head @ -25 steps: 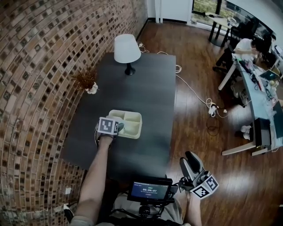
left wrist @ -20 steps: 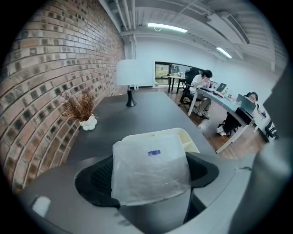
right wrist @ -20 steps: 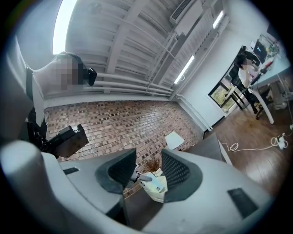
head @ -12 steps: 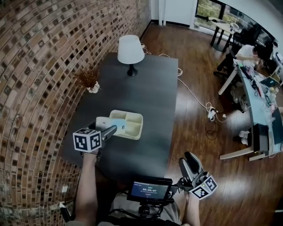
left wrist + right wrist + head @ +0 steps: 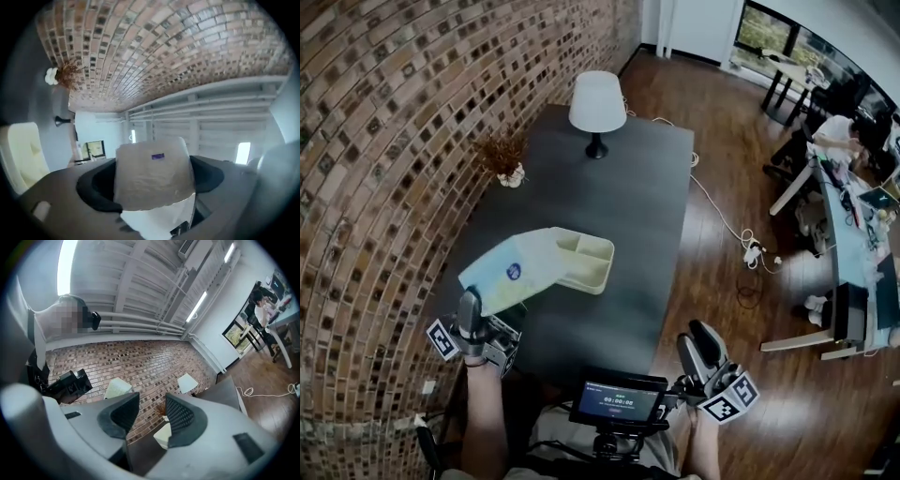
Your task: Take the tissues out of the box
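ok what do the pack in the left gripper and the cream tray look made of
Pack: probably thin plastic film, slightly glossy; it looks crinkled and creased in the left gripper view. Tray: likely moulded plastic, matte cream, with smooth rounded dividers.

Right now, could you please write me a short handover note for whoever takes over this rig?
Left gripper: shut on the tissue pack, held up beside the brick wall.
Right gripper: open, empty, low on the right.
Box: on the dark table; visible compartments look empty.
Done: pack appears lifted out of the box.
Left: set it down on the table.
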Motion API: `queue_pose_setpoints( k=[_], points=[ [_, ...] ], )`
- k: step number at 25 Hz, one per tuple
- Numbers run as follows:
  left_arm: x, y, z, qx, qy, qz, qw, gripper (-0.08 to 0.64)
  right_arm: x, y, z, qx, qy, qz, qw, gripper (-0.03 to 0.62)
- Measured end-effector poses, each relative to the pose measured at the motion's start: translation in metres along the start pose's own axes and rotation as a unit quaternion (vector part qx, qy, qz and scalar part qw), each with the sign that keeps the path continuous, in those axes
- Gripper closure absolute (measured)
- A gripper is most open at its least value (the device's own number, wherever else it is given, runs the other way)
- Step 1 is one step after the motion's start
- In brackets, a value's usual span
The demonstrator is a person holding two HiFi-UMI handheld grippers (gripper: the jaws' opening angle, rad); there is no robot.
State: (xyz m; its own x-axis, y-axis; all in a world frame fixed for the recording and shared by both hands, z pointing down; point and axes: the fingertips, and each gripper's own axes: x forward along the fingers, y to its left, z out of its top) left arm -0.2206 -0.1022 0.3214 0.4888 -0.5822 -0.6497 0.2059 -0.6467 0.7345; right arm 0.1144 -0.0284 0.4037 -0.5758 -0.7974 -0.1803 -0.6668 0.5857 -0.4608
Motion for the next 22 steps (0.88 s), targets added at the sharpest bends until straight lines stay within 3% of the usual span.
queue_pose_setpoints(
  k=[3,6,22],
  points=[
    [-0.015,-0.013,-0.011,-0.054,-0.038,-0.060,0.9961,0.106,-0.003,0.003,0.001,-0.004,-0.005,0.000,1.000,0.423],
    [-0.026,-0.013,-0.021,-0.086,-0.057,-0.081,0.9914,0.106,-0.009,0.004,0.002,-0.011,-0.011,-0.002,1.000,0.425],
    [-0.026,-0.018,-0.030,-0.118,-0.059,-0.113,0.9849,0.106,-0.012,0.010,0.006,-0.036,-0.006,-0.014,0.999,0.426]
  ],
)
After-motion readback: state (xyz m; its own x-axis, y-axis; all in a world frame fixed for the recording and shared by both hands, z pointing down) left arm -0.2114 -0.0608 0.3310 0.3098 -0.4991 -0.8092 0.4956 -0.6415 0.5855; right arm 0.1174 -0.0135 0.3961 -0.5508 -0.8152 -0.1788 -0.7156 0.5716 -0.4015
